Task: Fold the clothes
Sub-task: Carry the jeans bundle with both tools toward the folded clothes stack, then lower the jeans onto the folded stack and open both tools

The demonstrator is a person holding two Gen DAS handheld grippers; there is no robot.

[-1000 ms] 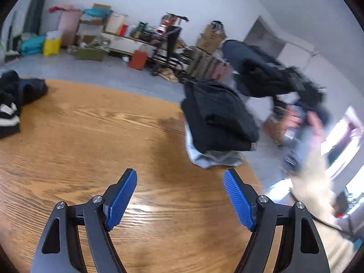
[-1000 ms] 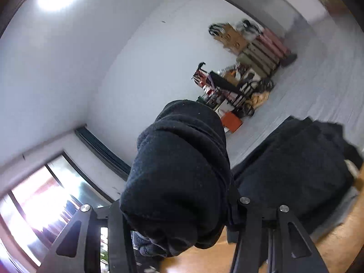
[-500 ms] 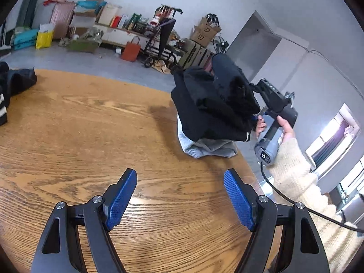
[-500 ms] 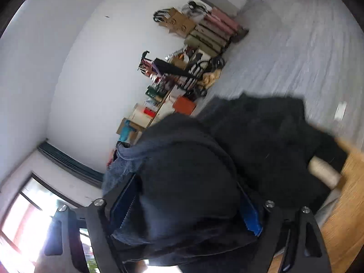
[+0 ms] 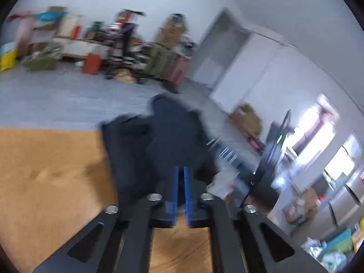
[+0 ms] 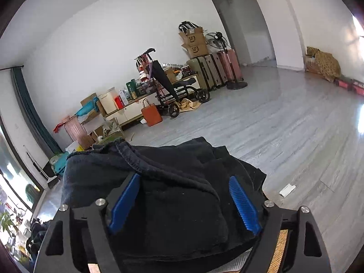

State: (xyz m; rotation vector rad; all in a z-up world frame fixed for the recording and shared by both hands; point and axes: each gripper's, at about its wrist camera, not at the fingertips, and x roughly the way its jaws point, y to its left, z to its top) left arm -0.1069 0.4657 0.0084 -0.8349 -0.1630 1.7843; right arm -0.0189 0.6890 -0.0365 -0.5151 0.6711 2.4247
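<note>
Broadly, a wooden desk [image 5: 50, 182] with an orange-brown grain is seen in the left wrist view, and beyond it a grey plank floor [image 6: 284, 122] runs to a white wall. Against that wall, clutter is lined up — cardboard boxes [image 6: 194, 42], a row of suitcases [image 6: 215, 69], a standing fan [image 6: 217, 39], a black wheeled cart [image 6: 179, 91] and an orange bag [image 6: 152, 115]. Bright windows are caught at the edges of both views.

A stack of dark folded clothes [image 6: 163, 195] is set at the desk's far edge. The right tongs [image 6: 182, 201] are spread wide on either side of the top garment; their jaws have just been closing a little, with the cloth between them, and the blue pads [image 6: 124, 199] are not seen pressing into it. The left tongs [image 5: 179, 194] are closed, blue pads nearly together with nothing between them, pointed toward the dark stack.

The left wrist view is heavily smeared — the stack's outline, the objects to its right and the shelving beyond cannot be made out clearly. In the right wrist view the desk is almost wholly covered by cloth and tongs, and a pale layer under the stack is cut off at the bottom edge.
</note>
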